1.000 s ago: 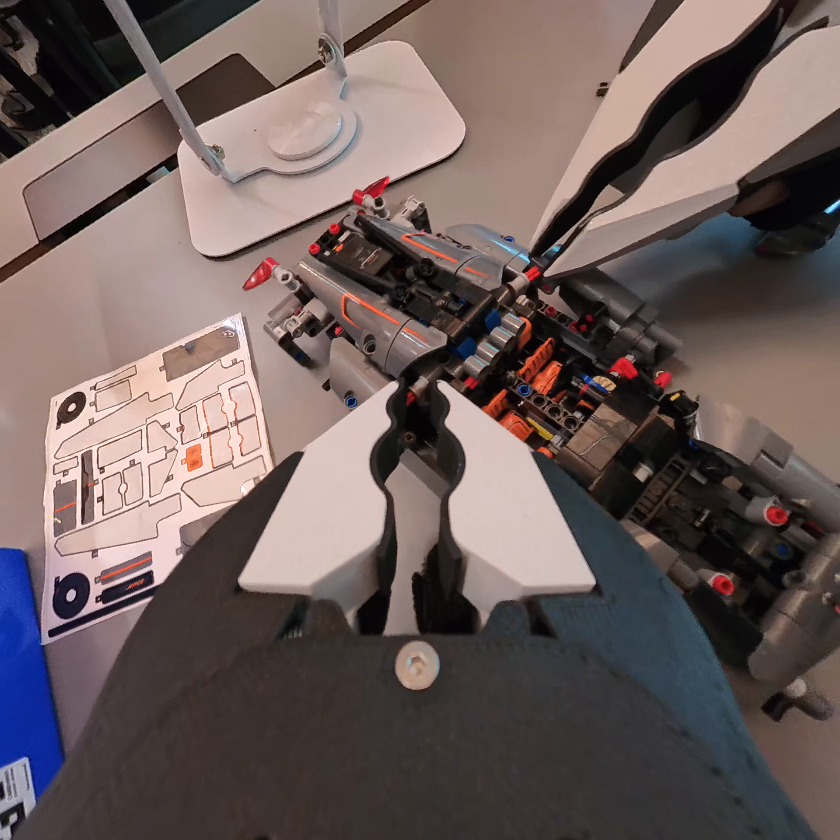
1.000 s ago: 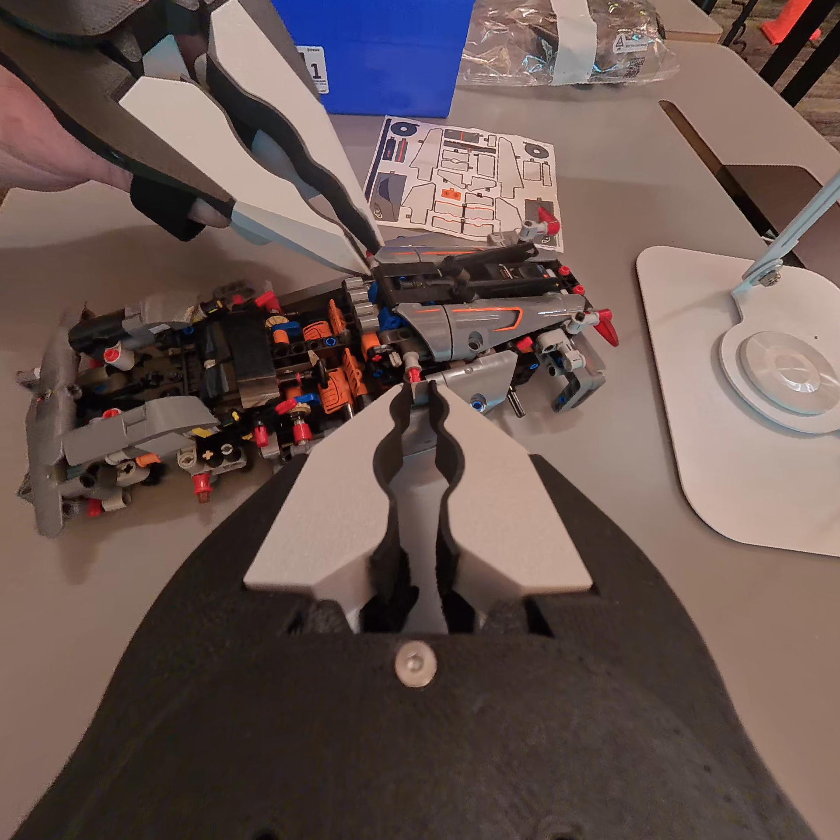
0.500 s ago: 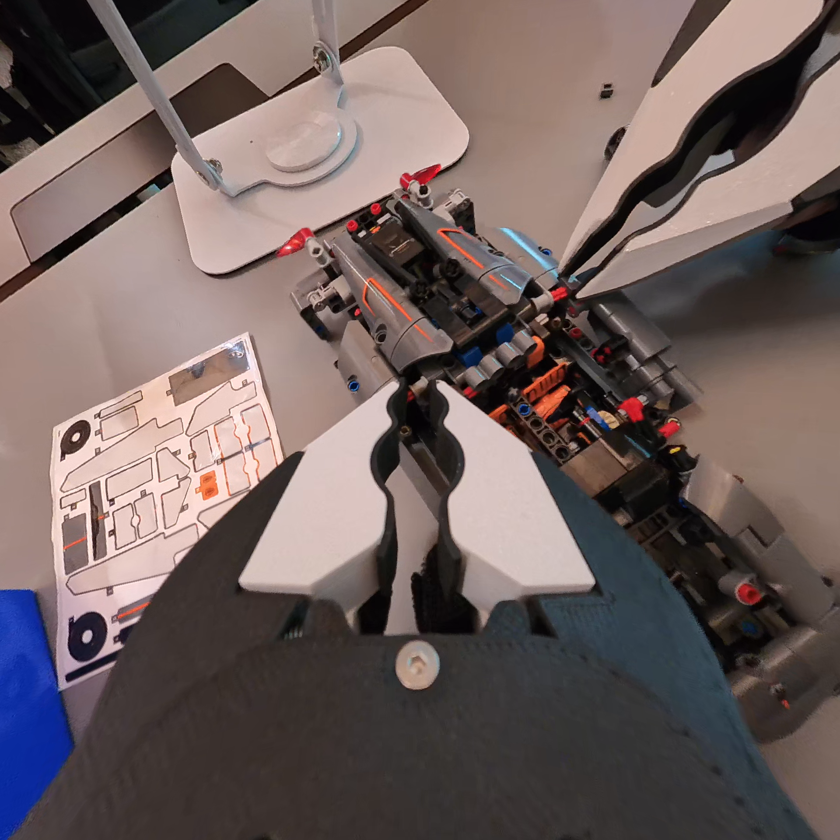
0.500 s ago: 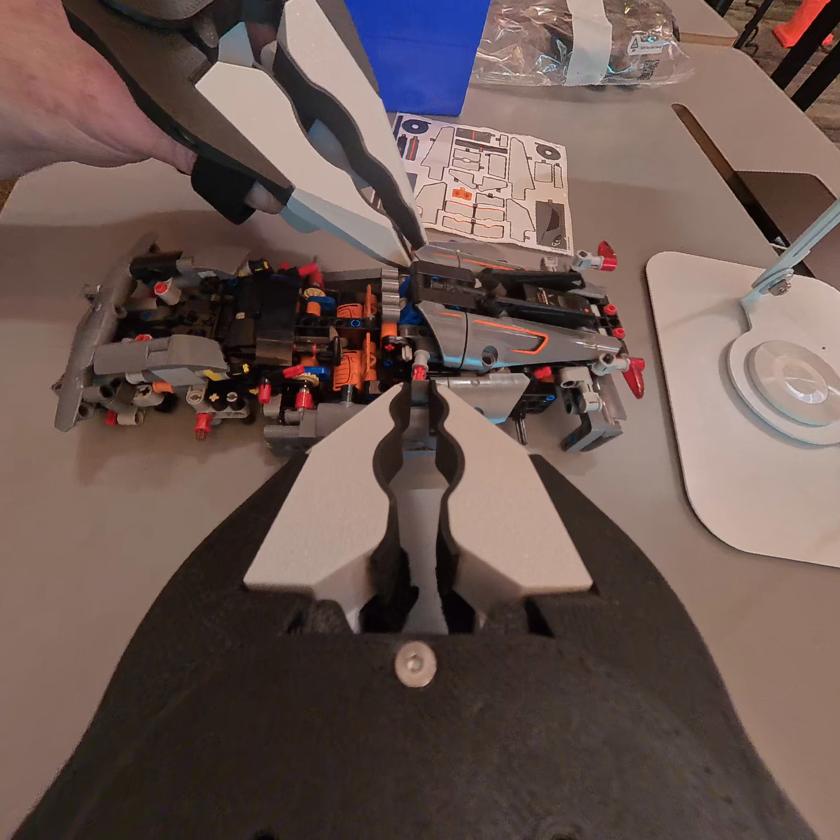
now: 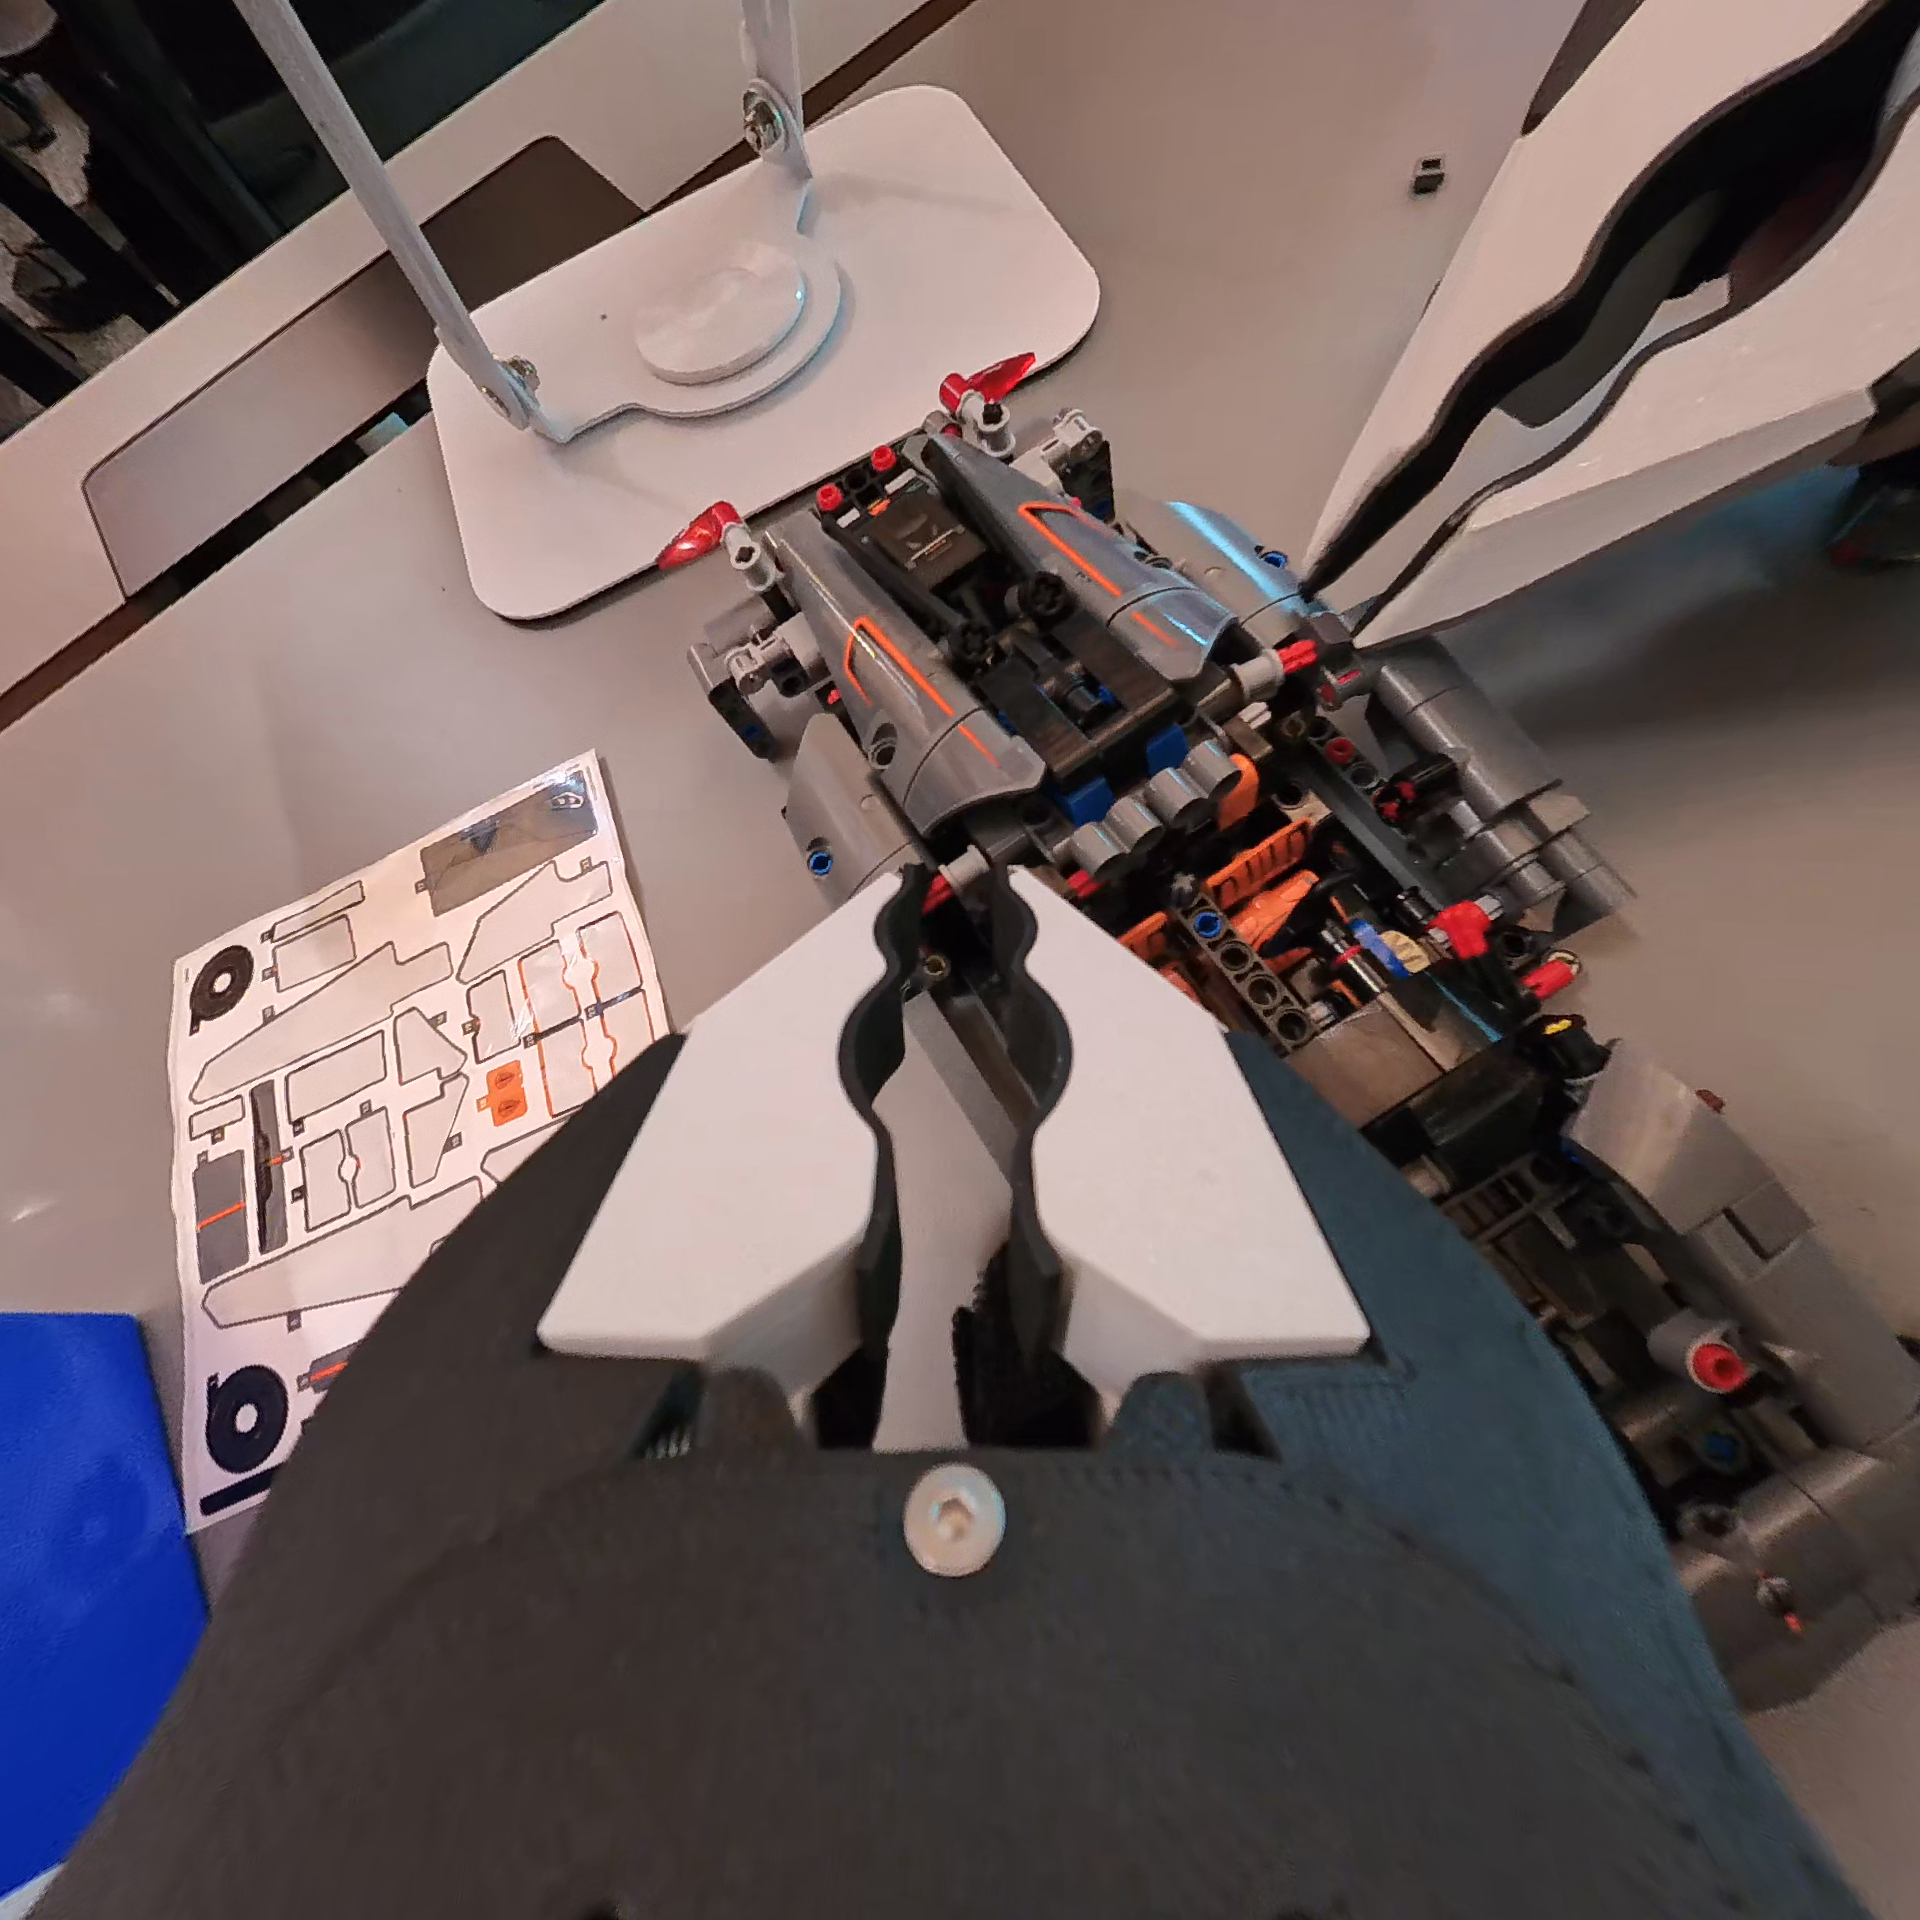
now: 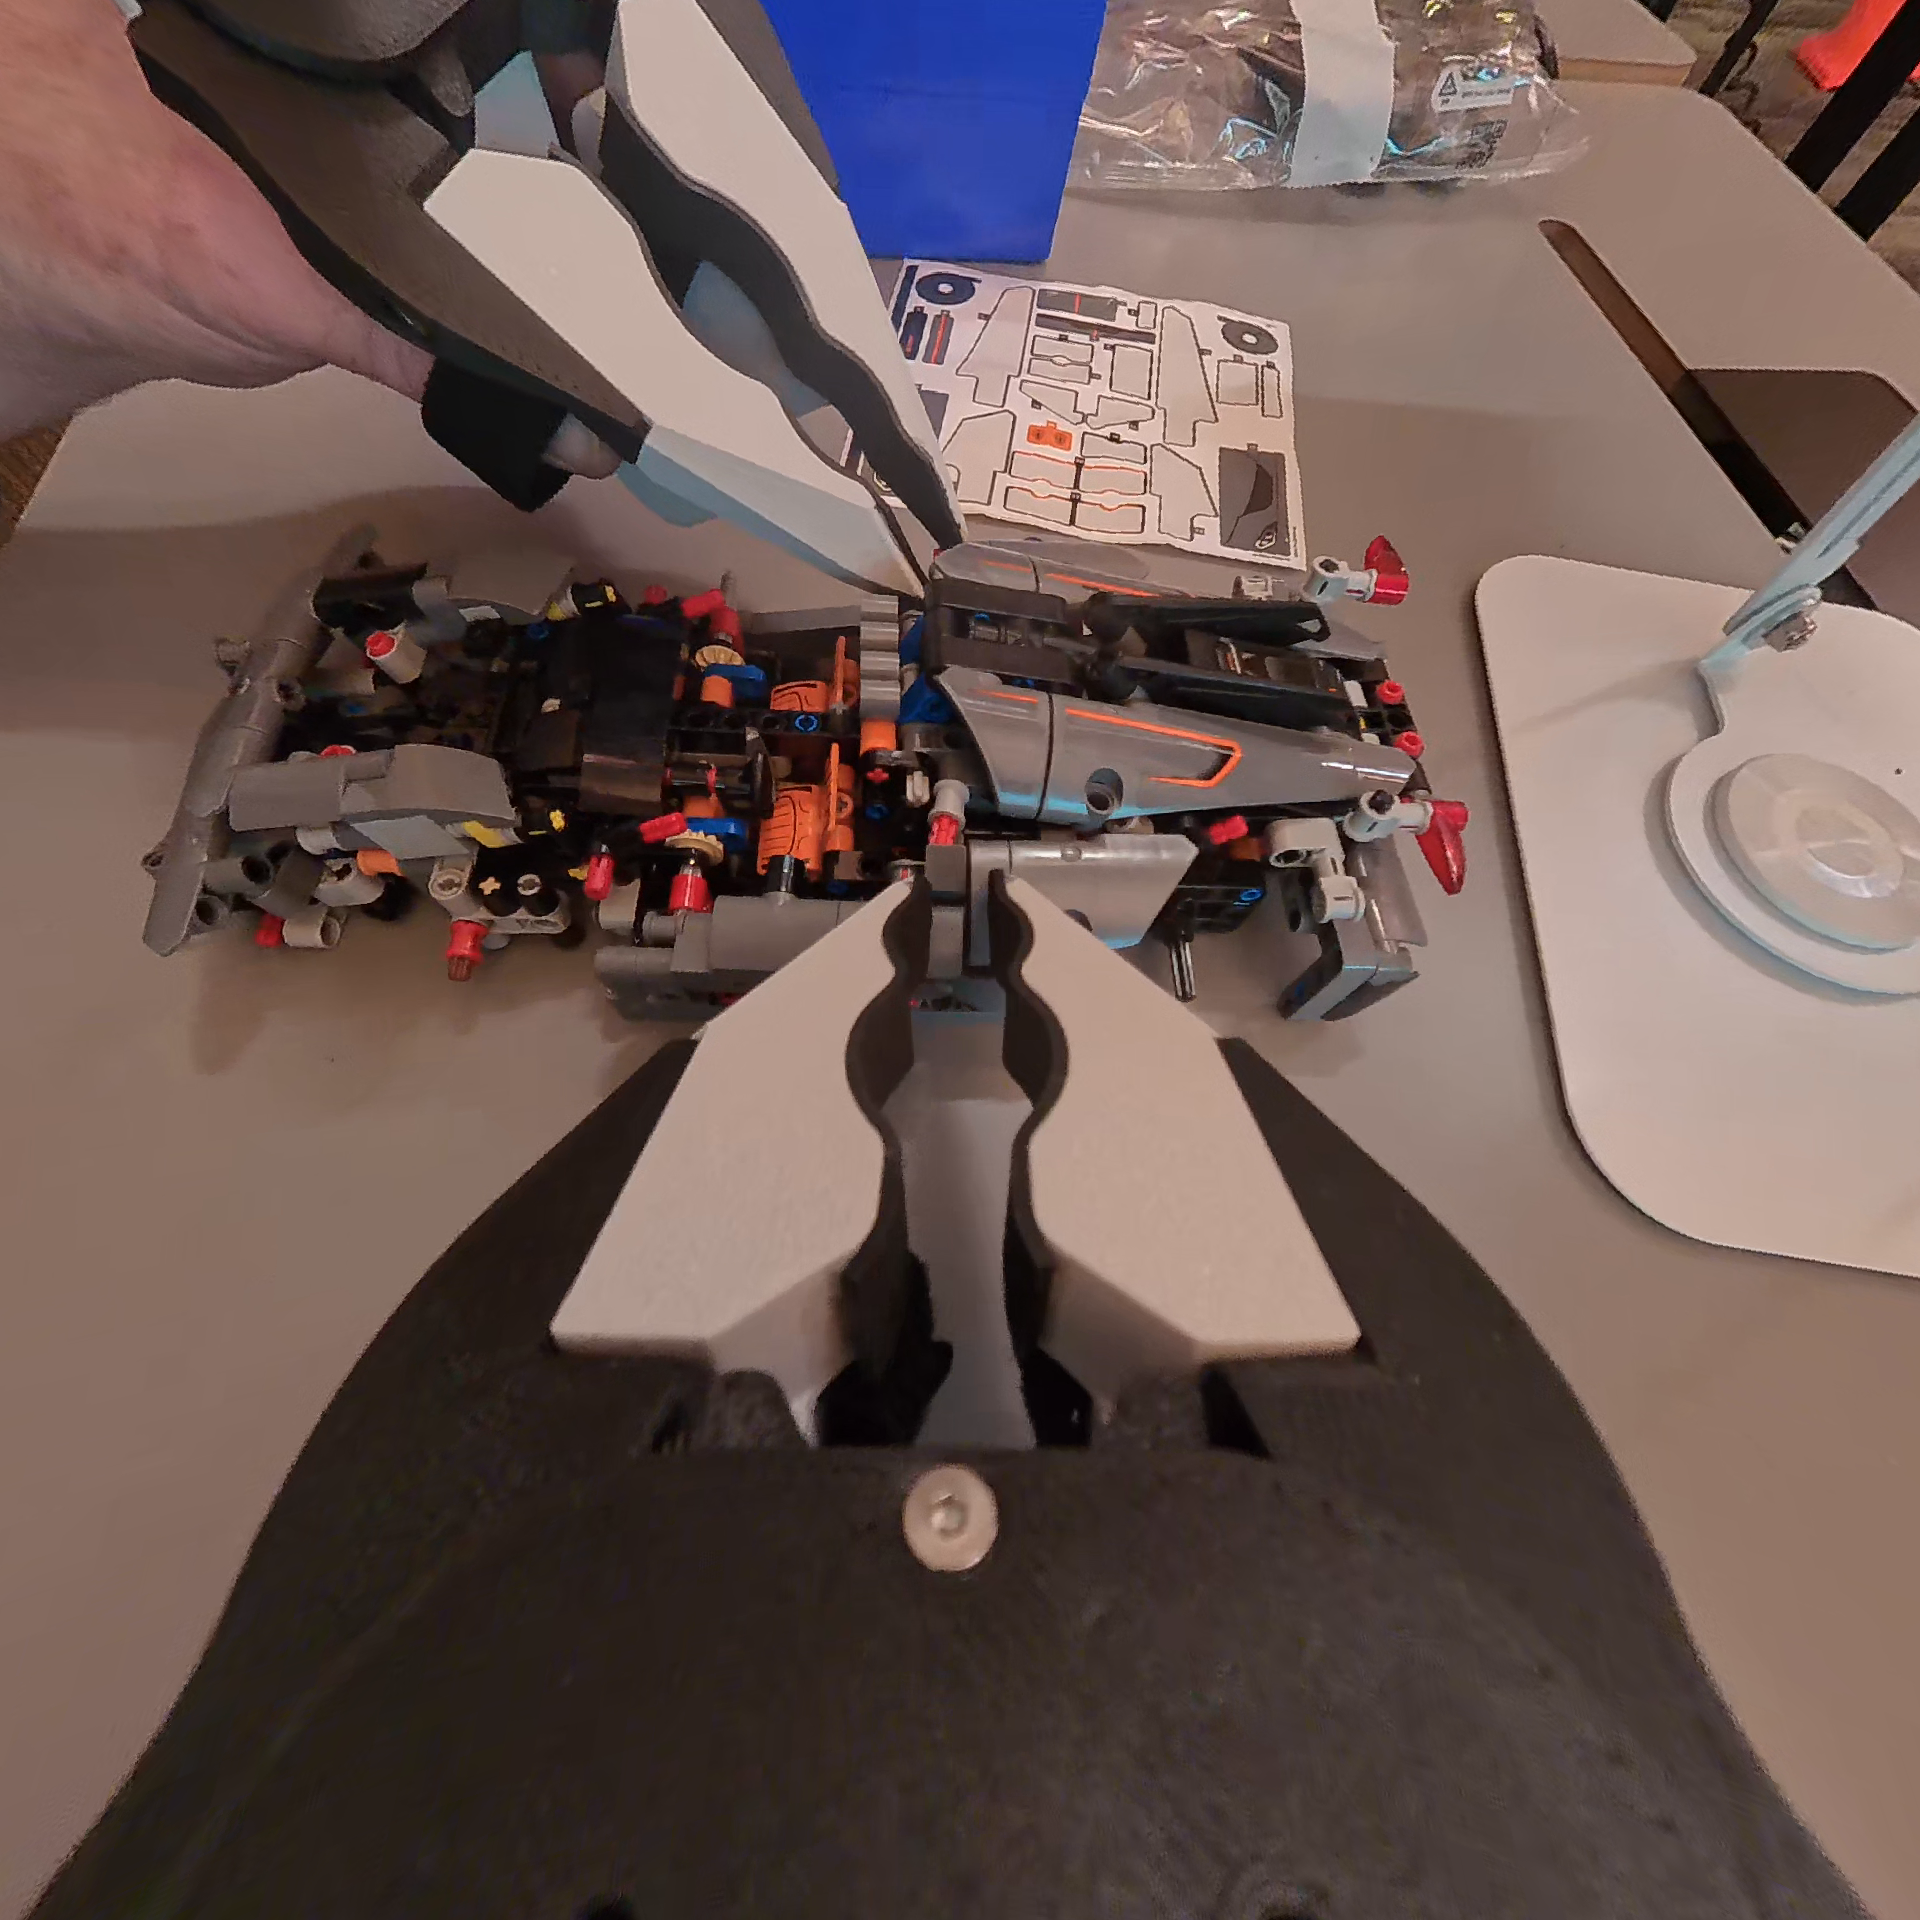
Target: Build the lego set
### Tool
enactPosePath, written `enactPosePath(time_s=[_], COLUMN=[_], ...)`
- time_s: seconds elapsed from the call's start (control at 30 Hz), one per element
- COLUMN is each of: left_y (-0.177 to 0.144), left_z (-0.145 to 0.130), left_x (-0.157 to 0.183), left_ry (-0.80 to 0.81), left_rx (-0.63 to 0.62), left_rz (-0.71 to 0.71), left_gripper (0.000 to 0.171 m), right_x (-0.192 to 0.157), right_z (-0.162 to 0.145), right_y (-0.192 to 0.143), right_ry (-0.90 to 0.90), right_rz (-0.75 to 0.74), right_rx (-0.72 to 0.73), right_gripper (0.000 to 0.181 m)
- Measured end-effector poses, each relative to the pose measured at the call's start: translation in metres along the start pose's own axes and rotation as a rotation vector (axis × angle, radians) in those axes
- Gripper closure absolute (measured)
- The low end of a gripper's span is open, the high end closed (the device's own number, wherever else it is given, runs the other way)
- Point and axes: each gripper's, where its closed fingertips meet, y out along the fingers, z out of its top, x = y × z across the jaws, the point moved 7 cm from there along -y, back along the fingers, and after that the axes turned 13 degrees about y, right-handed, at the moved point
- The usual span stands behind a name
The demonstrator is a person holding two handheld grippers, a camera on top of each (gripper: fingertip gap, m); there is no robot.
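Where the grey table point(image 6: 312, 1195) fills the middle of the right wrist view, the lego car point(image 6: 810, 769) lies lengthwise, from 9 o'clock to 3 o'clock. Its body is a half-built chassis: grey curved panels with orange stripes on the 3 o'clock half, an open core of black beams, orange gears and blue and red pins at centre, and grey wing-like parts at the 9 o'clock end. Two red pointed pieces tip the 3 o'clock end.

The right gripper point(image 6: 954, 899) has its fingers clamped on a grey part at the car's near edge. The left gripper point(image 5: 961, 883), reaching in from 11 o'clock in the right wrist view, has its fingers clamped on the car's far edge.

A sticker sheet point(image 6: 1122, 416) lies on the table at 12 o'clock, a blue box point(image 6: 935, 125) and a plastic bag point(image 6: 1299, 94) beyond it. A white stand base point(image 6: 1662, 1039) sits at 3 o'clock.
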Motion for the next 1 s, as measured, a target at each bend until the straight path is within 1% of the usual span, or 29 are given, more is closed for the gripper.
enactPosePath(time_s=[0.13,0.23,0.4,0.63,0.73,0.83,0.93,1.0], left_y=[-0.001,-0.001,-0.001,-0.002,-0.007,-0.018,-0.022,-0.02], left_z=[-0.001,-0.002,-0.002,-0.003,-0.003,0.003,0.012,0.017], left_x=[-0.001,-0.001,-0.001,0.0,-0.002,-0.004,0.0,0.008], left_ry=[-0.007,-0.019,-0.016,-0.017,-0.001,0.018,0.054,0.111], left_rx=[0.0,0.006,0.005,0.004,-0.004,0.036,0.047,0.04], left_rz=[0.004,0.003,0.005,0.012,0.051,0.096,0.085,0.068], left_gripper=[0.16,0.16,0.16,0.159,0.159,0.157,0.152,0.15], right_x=[-0.004,-0.007,-0.006,-0.006,-0.006,-0.006,-0.006,-0.005], right_z=[0.002,0.003,0.003,0.003,0.004,0.004,0.003,0.003], right_y=[0.002,0.006,0.007,0.007,0.006,0.005,0.005,0.004], right_ry=[-0.024,-0.025,-0.014,-0.007,-0.01,-0.011,-0.007,-0.001], right_rz=[-0.004,-0.002,-0.028,-0.02,-0.018,-0.014,-0.009,0.005], right_rx=[0.006,0.008,0.006,0.012,0.017,0.021,0.02,0.025], right_gripper=[0.174,0.169,0.176,0.176,0.176,0.176,0.176,0.176])
